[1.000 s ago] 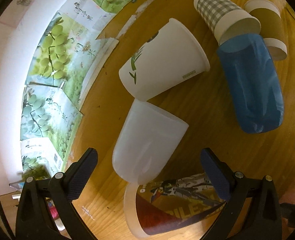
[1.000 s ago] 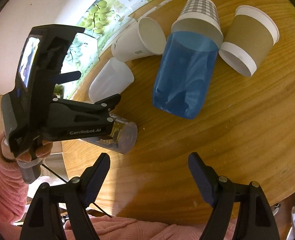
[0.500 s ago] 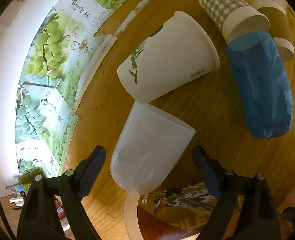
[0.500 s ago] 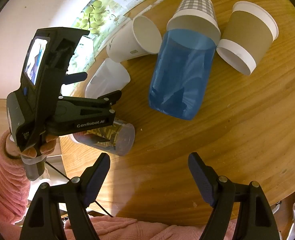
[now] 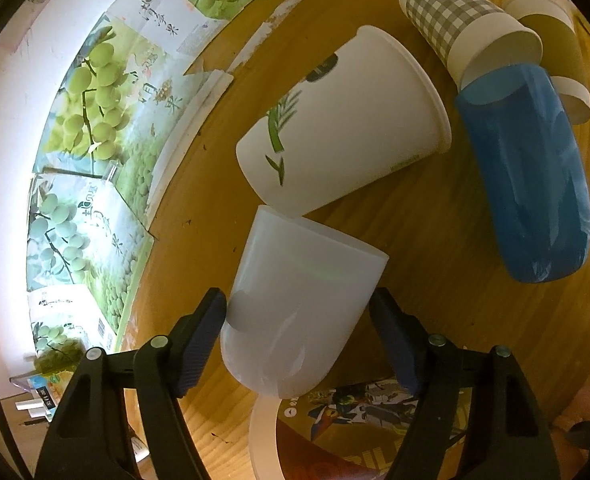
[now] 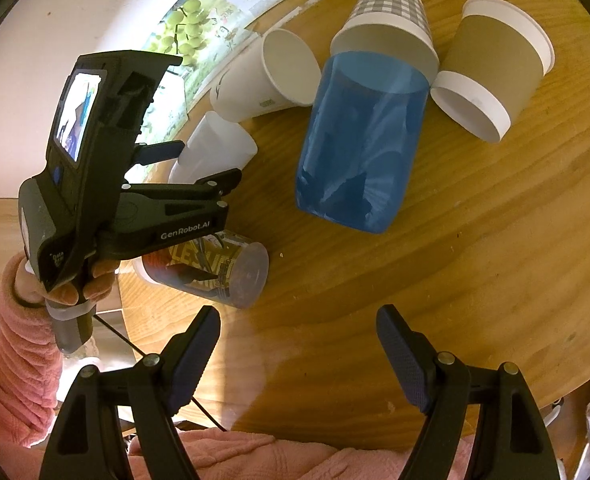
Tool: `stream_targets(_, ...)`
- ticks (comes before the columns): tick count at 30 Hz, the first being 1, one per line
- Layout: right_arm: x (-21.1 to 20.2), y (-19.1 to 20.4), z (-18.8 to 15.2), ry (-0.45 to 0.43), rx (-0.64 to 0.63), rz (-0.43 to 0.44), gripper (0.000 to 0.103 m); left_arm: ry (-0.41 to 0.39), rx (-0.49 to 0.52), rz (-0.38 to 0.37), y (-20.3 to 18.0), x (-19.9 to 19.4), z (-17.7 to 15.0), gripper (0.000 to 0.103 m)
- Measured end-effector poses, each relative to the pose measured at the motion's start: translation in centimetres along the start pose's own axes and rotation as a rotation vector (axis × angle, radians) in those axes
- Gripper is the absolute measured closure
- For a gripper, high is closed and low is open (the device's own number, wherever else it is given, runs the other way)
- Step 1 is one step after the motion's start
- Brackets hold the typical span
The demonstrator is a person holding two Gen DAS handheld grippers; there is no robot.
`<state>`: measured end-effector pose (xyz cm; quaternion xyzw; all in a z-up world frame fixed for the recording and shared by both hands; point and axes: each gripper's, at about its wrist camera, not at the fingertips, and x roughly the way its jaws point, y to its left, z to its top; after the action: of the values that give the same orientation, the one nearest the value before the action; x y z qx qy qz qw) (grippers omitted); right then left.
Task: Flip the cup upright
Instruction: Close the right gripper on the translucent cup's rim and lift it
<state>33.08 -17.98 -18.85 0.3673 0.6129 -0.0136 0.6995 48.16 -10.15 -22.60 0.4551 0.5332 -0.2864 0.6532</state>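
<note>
The left gripper (image 5: pixel 299 332) sits around the frosted cup (image 5: pixel 299 304), which lies on its side on the round wooden table (image 5: pixel 447 280) near the table's left edge. Its left finger (image 5: pixel 203 340) touches the cup's wall; the right finger (image 5: pixel 393 344) is just beside the other wall, and contact there cannot be told. In the right wrist view the same gripper (image 6: pixel 207 168) straddles the frosted cup (image 6: pixel 215 152), held by a hand (image 6: pixel 75 284) in a pink sleeve.

The frosted cup's far end touches the white leaf-print cup (image 5: pixel 347 128), also on its side with its mouth to the right. Nearer than the frosted cup lies a clear printed cup (image 5: pixel 355 420), again on its side. To the right lies a blue translucent cup (image 5: pixel 531 184), its open end against the mouth of a grey checked cup (image 5: pixel 467 20); a brown paper cup (image 5: pixel 555 28) lies beyond them at the far right.

The right gripper (image 6: pixel 299 348) hangs over bare wood at the near side of the table, fingers spread wide with nothing between them, well apart from every cup. Grape-print sheets (image 5: pixel 95 120) line the wall at the far left
</note>
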Motion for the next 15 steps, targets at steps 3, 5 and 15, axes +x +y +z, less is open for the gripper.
stream_targets(3,0.08,0.08,-0.1,0.002,-0.004,0.001,0.021,-0.002,0.002,0.006,-0.66,-0.5,0.02,0.026)
stream_targets(5,0.06,0.05,-0.21,0.002,-0.003,0.001,0.021,-0.004,0.0,0.009,-0.66,-0.48,0.13,0.026)
stream_targets(15,-0.09,0.08,-0.2,0.003,0.001,-0.004,0.021,0.003,-0.016,-0.005,-0.4,-0.73,0.39,0.027)
